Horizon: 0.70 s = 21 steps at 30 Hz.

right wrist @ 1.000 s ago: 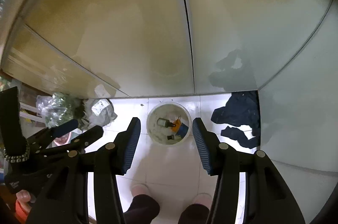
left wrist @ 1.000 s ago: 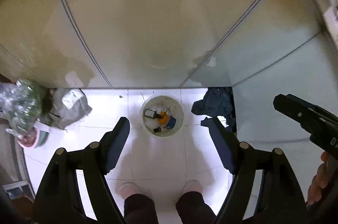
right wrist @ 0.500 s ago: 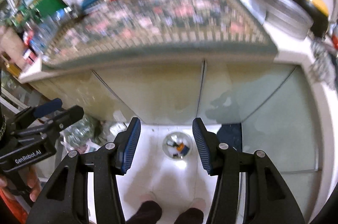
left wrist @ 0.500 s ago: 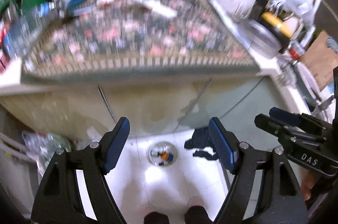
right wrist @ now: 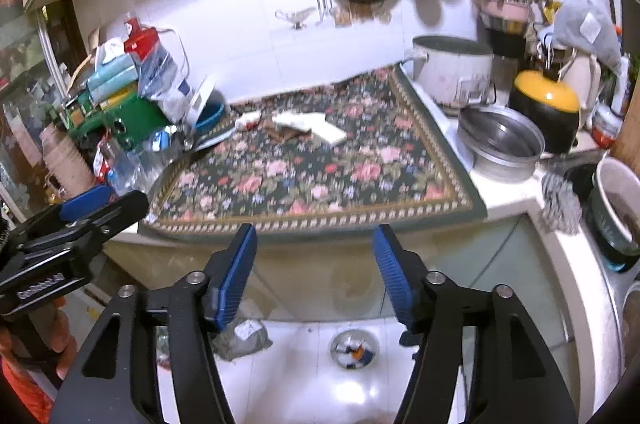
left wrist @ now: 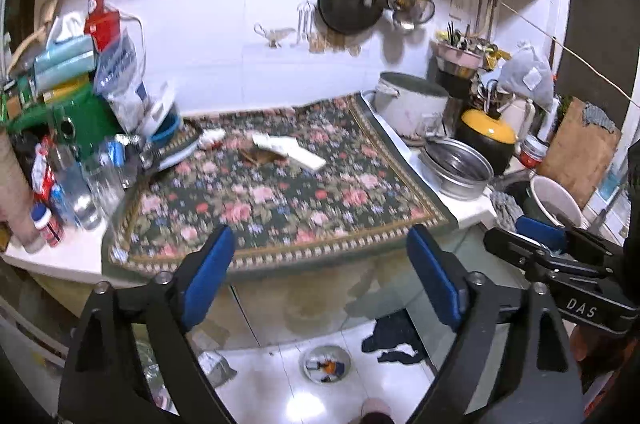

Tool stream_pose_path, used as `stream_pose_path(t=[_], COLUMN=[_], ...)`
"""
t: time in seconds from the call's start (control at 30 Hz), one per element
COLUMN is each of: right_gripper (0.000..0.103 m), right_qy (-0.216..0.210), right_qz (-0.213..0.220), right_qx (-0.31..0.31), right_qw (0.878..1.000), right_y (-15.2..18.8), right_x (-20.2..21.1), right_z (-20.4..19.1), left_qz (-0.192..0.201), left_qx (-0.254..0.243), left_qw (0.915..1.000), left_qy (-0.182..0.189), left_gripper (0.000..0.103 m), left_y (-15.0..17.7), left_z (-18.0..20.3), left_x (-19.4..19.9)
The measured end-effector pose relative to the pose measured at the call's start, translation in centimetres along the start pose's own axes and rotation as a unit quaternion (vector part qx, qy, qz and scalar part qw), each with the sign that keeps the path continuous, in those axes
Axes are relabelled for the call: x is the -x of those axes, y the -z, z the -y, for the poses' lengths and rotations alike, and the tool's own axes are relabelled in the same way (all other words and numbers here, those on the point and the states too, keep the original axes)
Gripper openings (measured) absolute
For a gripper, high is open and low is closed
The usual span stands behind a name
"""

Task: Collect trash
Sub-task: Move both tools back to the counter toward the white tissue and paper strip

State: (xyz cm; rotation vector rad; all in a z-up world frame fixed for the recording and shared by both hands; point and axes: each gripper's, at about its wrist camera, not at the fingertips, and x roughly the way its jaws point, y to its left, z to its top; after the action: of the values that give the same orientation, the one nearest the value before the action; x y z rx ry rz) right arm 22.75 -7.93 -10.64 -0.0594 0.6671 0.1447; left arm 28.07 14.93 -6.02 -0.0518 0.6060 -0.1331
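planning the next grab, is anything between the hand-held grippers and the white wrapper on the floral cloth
Nothing visible blocks it. The white wrapper lies on the open floral cloth, with brown scraps touching its left side. Both the left hand-held gripper and right hand-held gripper are open and empty in front of the counter edge.

Bright overhead light, floor glare, slight motion blur, dark fisheye corners.

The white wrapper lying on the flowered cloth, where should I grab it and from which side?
Probably the near-right end of the white wrapper. It lies flat and long on the flowered cloth, slanting toward the front, and that end looks clear of the brown scrap by its left half. Come from above, fingers across its narrow width. Both the left gripper and right gripper are open and empty.
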Motion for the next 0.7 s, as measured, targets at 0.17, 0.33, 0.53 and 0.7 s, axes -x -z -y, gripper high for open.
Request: stream_pose_path(t=[0.17,0.33,0.53,0.7], right_gripper=[0.063,0.063,0.063,0.063], right_qy=[0.000,-0.027,-0.057,-0.082], right_qz=[0.014,0.013,-0.004,-0.019], right_qx=[0.003,0.015,0.053,0.077], right_qw=[1.000,0.999,0.997,0.993], right_y=[-2.5,-5.9,-11.0,-13.7], right_x=[-2.1,-4.8,-8.7,-12.4], right_z=[1.3,3.2,5.7,7.5], left_qz=[-0.002,-0.011,-0.030,-0.035], left_qx=[0.008,0.041,0.079,0.110], left_qw=[0.9998,0.9977,0.9923,0.9861], left_qy=[-0.020,-0.054,-0.091,-0.120], left_gripper=[0.092,0.092,0.092,0.092], left_y=[-2.0,-4.2,-7.7,-9.3], left_z=[0.2,0.8,1.4,1.1], left_x=[-3.5,-8.3,-13.9,-17.7])
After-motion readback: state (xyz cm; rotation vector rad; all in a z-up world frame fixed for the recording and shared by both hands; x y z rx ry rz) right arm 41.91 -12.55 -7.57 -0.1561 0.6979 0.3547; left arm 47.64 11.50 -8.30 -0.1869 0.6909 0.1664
